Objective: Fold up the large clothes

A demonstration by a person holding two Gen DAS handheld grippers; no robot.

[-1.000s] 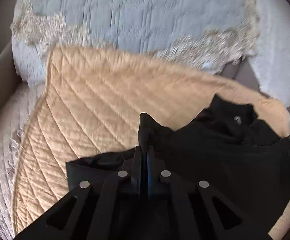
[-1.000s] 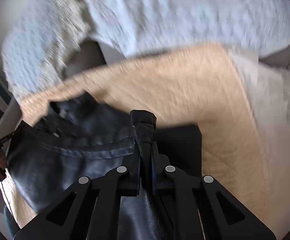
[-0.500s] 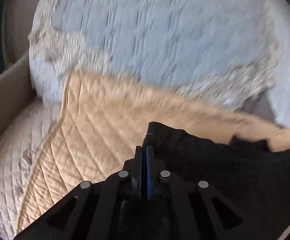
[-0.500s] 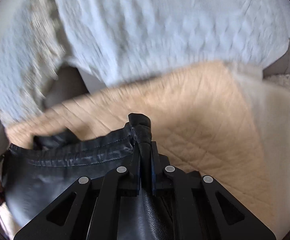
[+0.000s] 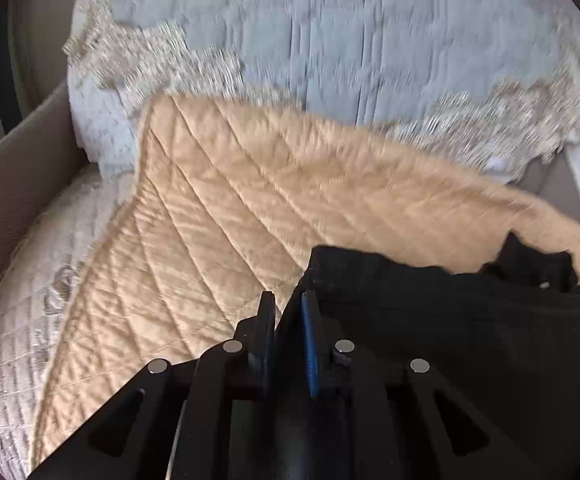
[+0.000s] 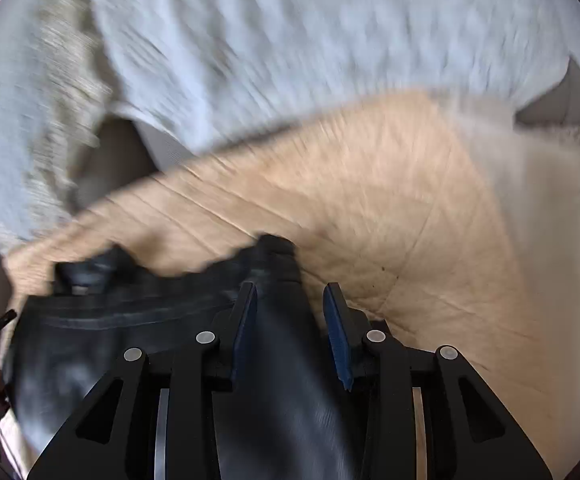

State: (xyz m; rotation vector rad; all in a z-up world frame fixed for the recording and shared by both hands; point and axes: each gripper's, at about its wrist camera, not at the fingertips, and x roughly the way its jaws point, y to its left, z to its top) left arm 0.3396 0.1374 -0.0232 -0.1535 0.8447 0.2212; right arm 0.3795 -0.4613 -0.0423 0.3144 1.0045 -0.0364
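The black leather garment (image 6: pixel 129 344) lies on the tan quilted cover (image 5: pixel 249 216), spread sideways between the two grippers. Its long axis runs across both views, a stitched band along the far edge. In the left wrist view it fills the lower right (image 5: pixel 470 340), with a collar-like bunch at the far right end. In the right wrist view that bunch sits at the far left.

The left gripper (image 5: pixel 287 312) has just been opening. Its jaws stand a narrow gap apart, and a corner of the garment rises against the blue-padded finger (image 5: pixel 310 332). The other pad seems clear of the cloth, so the grip looks released.

The right gripper (image 6: pixel 290 300) has just been opening as well. Its jaws stand well apart, a fold of garment lying loose between them, touching neither blue pad firmly.

The tan cover's near-left corner and left border show plainly, with bare quilting beyond the garment. Past its far edge lies a pale blue bedspread (image 5: pixel 370 60) with a lace-like trim. A cream quilted surface (image 5: pixel 29 300) lies to the left. No containers are visible.
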